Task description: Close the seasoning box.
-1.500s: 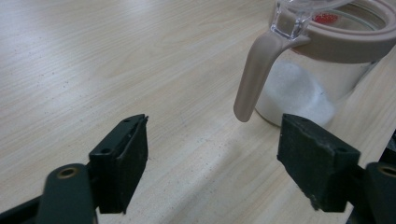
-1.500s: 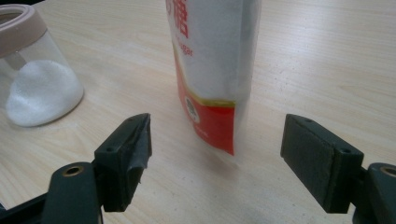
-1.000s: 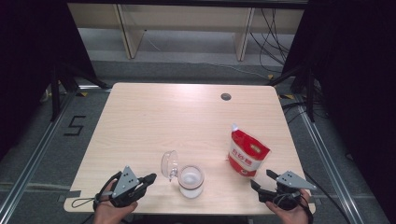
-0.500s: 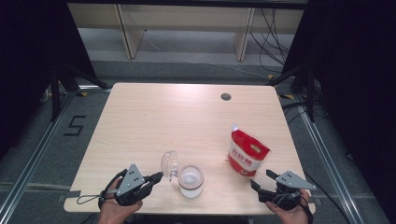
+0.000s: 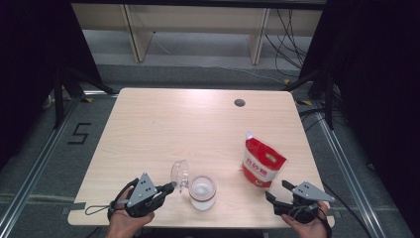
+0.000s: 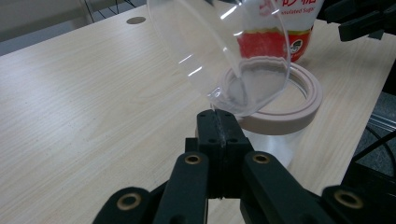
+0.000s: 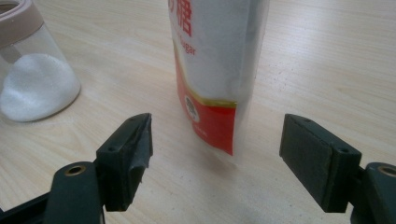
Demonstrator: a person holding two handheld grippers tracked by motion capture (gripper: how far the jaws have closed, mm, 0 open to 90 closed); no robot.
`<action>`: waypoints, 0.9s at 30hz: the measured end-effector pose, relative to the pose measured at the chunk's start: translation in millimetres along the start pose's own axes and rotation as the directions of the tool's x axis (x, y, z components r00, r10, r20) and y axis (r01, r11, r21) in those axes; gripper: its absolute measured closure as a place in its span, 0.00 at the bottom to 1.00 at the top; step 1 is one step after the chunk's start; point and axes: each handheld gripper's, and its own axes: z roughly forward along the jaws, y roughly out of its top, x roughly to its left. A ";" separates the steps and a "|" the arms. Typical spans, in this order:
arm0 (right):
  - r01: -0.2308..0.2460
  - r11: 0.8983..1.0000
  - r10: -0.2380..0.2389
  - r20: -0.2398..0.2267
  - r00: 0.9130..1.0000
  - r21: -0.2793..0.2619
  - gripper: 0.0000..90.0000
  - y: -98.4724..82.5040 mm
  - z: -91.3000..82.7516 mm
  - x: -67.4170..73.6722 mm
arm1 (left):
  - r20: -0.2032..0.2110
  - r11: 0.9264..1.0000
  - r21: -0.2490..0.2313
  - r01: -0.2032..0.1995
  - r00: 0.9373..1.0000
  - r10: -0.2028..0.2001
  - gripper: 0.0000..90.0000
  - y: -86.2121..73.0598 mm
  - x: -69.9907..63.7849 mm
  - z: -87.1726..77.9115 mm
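High view: left gripper (image 5: pixel 171 187) low at the near left edge of the worktop (image 5: pixel 198 124), fingers pressed together and aimed right at the clear lid (image 5: pixel 180 174) of the jar (image 5: pixel 203 192). Lid hinged up, tilted back toward the left, standing just above and beside the jar's pinkish rim. Jar upright near the front edge, white grains in the bottom. Red and white sugar pouch (image 5: pixel 262 162) upright to the right of the jar, well apart from it, top corner torn open. Right gripper (image 5: pixel 280 192) at the near right corner, just in front of the pouch, fingers spread wide, nothing between them. Small dark grommet hole (image 5: pixel 239 102) far back on the worktop.

Left gripper view: fingers (image 6: pixel 219 128) fully together, tips just at the lower edge of the lid (image 6: pixel 219 46); cannot tell whether a lid tab is pinched between them. Jar rim (image 6: pixel 299 109) right behind the lid, pouch (image 6: pixel 275 42) beyond.

Right gripper view: fingers (image 7: pixel 135 149) wide apart and resting close above the worktop, pouch (image 7: pixel 215 70) standing ahead between their lines, touching neither. Jar (image 7: pixel 32 79) at the far left.
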 end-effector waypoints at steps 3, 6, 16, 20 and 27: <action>0.005 1.000 -0.005 0.001 1.000 -0.002 0.29 -0.1 0.5 0.2 | 0.002 1.000 0.006 -0.003 1.000 0.003 0.99 0.6 -1.4 1.7; 0.000 1.000 0.000 -0.003 1.000 -0.002 0.30 0.2 0.0 0.8 | 0.000 0.999 -0.002 -0.035 0.999 0.035 0.99 1.3 0.3 3.4; 0.003 1.000 -0.003 -0.004 1.000 -0.002 0.30 0.3 0.1 1.2 | -0.004 0.999 -0.009 -0.036 0.999 0.036 0.99 2.9 -3.0 4.3; -0.003 1.000 0.003 -0.004 1.000 0.002 0.30 0.3 -0.1 1.6 | -0.001 0.999 -0.012 -0.031 1.000 0.031 0.99 3.5 -4.4 4.9; 0.007 1.000 -0.007 -0.006 1.000 0.014 0.30 0.3 -0.3 1.4 | 0.003 0.999 -0.011 -0.038 0.999 0.038 0.99 4.8 -7.4 5.9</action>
